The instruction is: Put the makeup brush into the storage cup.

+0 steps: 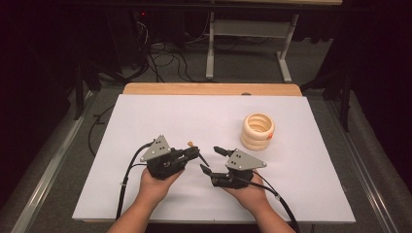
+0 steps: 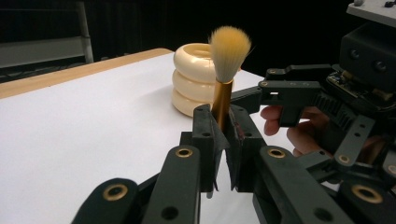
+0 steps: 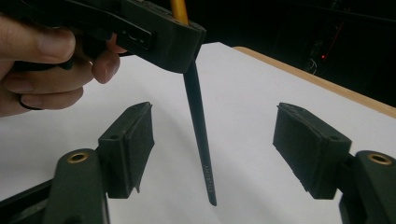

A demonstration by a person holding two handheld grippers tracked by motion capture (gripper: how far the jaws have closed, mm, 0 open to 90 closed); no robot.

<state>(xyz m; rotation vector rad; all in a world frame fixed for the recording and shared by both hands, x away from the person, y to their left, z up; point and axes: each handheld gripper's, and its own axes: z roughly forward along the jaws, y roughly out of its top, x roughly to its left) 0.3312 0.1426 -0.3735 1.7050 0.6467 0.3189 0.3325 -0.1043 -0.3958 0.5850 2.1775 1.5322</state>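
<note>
Left gripper (image 2: 223,133): my jaws are clamped on the gold ferrule of the makeup brush (image 2: 227,60), bristles up, black handle hanging below.
Right gripper (image 3: 212,149): my jaws stand wide apart, one pad on each side of the brush's black handle (image 3: 200,135), touching neither.
Brush position: held off the desk (image 1: 145,121) near its middle front, between my two grippers, as the high view shows at (image 1: 193,148).
Likely step: I judge this to be a hand-over, the right gripper about to take the handle.
Risk, grip: the ferrule is smooth and round, and my left jaws hold only a short length of it; a sideways nudge from the right pads could pivot the brush or slide it out.
Risk, timing: if I let go on the left before the right pads bear fully, the brush drops tip first and may roll.
Risk, taper: the handle thins toward its tip, so closing low down gives a weak hold; higher is safer, but there the two grippers crowd each other.
Risk, collision: the gripper bodies are near already; closing in carelessly could knock them together.
Ring holder (image 1: 258,131): the cream stacked-ring cup stands to the right and farther back, apart from both grippers.
Open room: wide bare white surface left and ahead.
Edges: the near desk edge lies just under my wrists, so a dropped brush could go over it.
</note>
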